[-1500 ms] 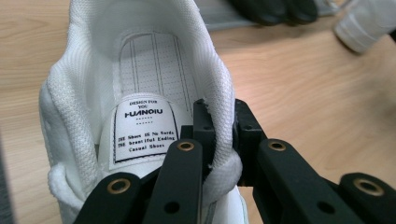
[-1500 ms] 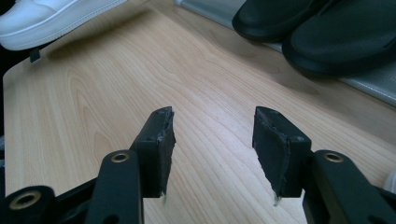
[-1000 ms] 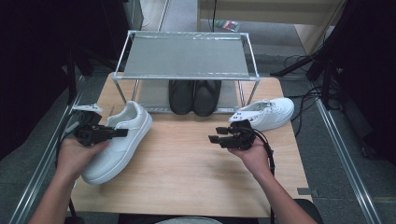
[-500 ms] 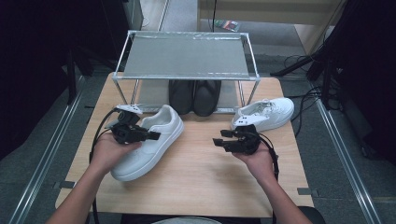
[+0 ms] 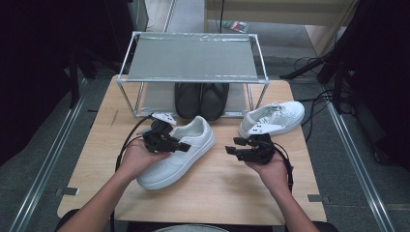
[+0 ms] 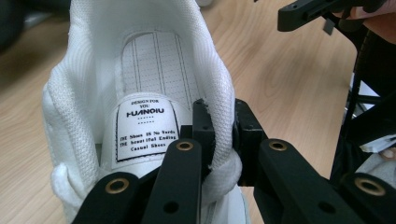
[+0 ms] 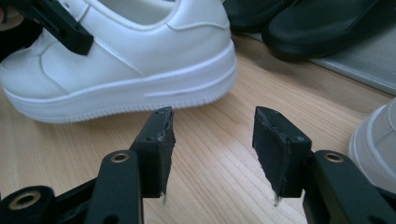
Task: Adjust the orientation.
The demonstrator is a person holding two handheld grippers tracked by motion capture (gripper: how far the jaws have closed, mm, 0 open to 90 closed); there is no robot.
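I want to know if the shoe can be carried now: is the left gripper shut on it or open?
Shut: the left gripper pinches the white shoe by its collar wall.

The white shoe is a low leather sneaker with a thick ribbed sole, a padded mesh collar and a white insole label printed in black. It lies on the tabletop at a slant, heel towards the rack and toe towards the person, sole down. Its collar wall on one side is pinched between the pads of the left claw, one pad inside the shoe and one outside.
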